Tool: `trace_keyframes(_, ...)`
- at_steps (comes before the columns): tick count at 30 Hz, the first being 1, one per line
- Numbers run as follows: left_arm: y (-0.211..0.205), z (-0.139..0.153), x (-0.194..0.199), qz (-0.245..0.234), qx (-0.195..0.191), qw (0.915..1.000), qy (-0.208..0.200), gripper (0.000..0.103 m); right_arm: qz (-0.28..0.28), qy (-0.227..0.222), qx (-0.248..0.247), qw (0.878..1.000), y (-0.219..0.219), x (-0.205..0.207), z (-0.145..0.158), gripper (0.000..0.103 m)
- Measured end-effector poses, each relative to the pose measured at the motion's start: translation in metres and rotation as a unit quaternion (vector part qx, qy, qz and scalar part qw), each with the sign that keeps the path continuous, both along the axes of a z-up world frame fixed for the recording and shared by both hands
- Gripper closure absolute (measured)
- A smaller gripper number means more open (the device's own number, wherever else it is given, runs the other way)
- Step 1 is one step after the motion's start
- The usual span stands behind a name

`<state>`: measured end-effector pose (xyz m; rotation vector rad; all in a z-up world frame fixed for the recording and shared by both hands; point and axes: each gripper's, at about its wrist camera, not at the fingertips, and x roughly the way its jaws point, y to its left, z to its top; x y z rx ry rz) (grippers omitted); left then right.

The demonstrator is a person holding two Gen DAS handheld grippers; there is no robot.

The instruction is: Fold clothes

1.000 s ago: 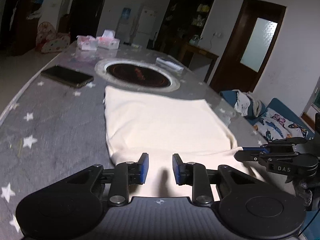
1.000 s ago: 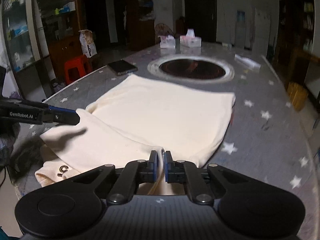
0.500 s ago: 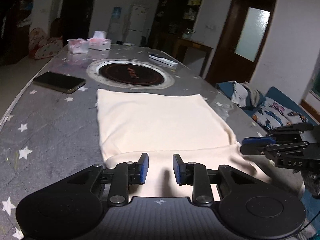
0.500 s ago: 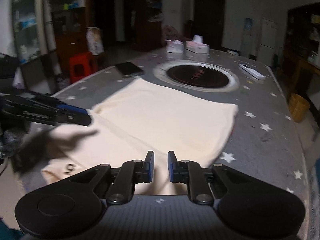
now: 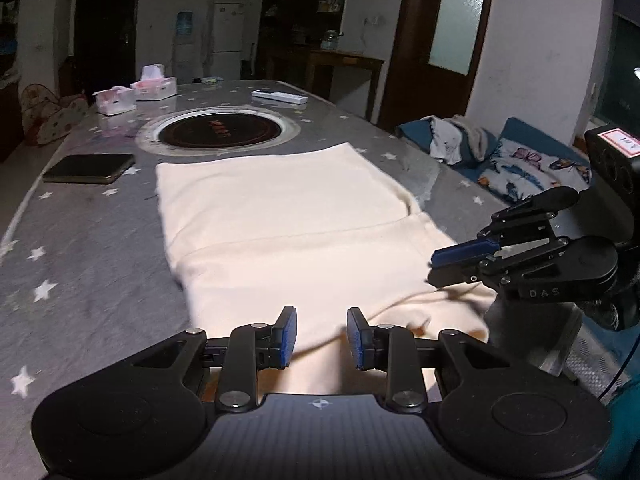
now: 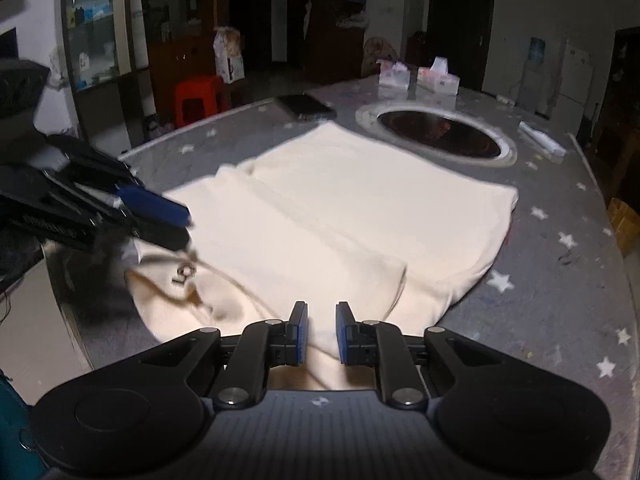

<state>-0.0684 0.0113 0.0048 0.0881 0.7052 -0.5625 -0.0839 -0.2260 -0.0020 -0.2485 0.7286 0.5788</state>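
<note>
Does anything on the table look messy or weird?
Mostly neat. The cream garment lies flat, but its near corner by the table edge is rumpled, with a dark cord looping loosely across it. Nothing is spilled or broken.

Both grippers are made of black plastic, with blue pads [image 5: 289,336] and silver screws. "DAS" is printed in white on the right gripper [image 5: 460,266]. A teal sleeve may be seen.
</note>
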Motion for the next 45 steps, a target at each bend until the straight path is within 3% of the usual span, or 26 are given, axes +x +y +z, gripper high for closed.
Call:
trace_keyframes(9,0.013,0.003,-0.042,-0.029,0.077,0.9956,-0.045,0.067,0.022,-0.014,0.002,1.0,0.008,-0.005,0.003,0.088)
trace_keyframes(17,-0.02,-0.014,-0.06,-0.103,0.141,0.9771,-0.121,0.065,0.028,-0.01,-0.006,1.0,0.002,-0.012,0.007,0.082)
trace_keyframes(20,-0.028,-0.018,-0.055,-0.114,0.14,0.9749,-0.131,0.065,0.031,-0.016,-0.021,0.999,-0.003,-0.019,0.012,0.077)
trace_keyframes(24,-0.032,-0.02,-0.054,-0.128,0.139,0.9714,-0.144,0.066,0.045,-0.026,-0.043,0.998,-0.008,-0.03,0.015,0.063)
trace_keyframes(27,-0.033,-0.02,-0.053,-0.138,0.134,0.9701,-0.148,0.083,0.064,-0.031,-0.062,0.996,-0.009,-0.038,0.015,0.059)
trace_keyframes(29,-0.032,-0.018,-0.049,-0.133,0.123,0.9726,-0.145,0.092,0.085,-0.038,-0.08,0.992,-0.008,-0.045,0.013,0.053)
trace_keyframes(35,-0.023,0.002,-0.026,-0.1,0.069,0.9835,-0.134,0.094,0.143,-0.091,-0.13,0.977,0.003,-0.062,0.004,0.043)
trace_keyframes(40,-0.022,0.013,-0.004,-0.087,0.036,0.9883,-0.12,0.094,0.146,-0.114,-0.122,0.975,0.014,-0.052,-0.005,0.047)
trace_keyframes(43,-0.022,0.01,0.004,-0.084,0.036,0.99,-0.107,0.093,0.133,-0.093,-0.099,0.982,0.017,-0.034,-0.01,0.062)
trace_keyframes(45,-0.02,0.006,0.002,-0.085,0.042,0.9904,-0.101,0.091,0.124,-0.068,-0.072,0.987,0.014,-0.023,-0.008,0.083)
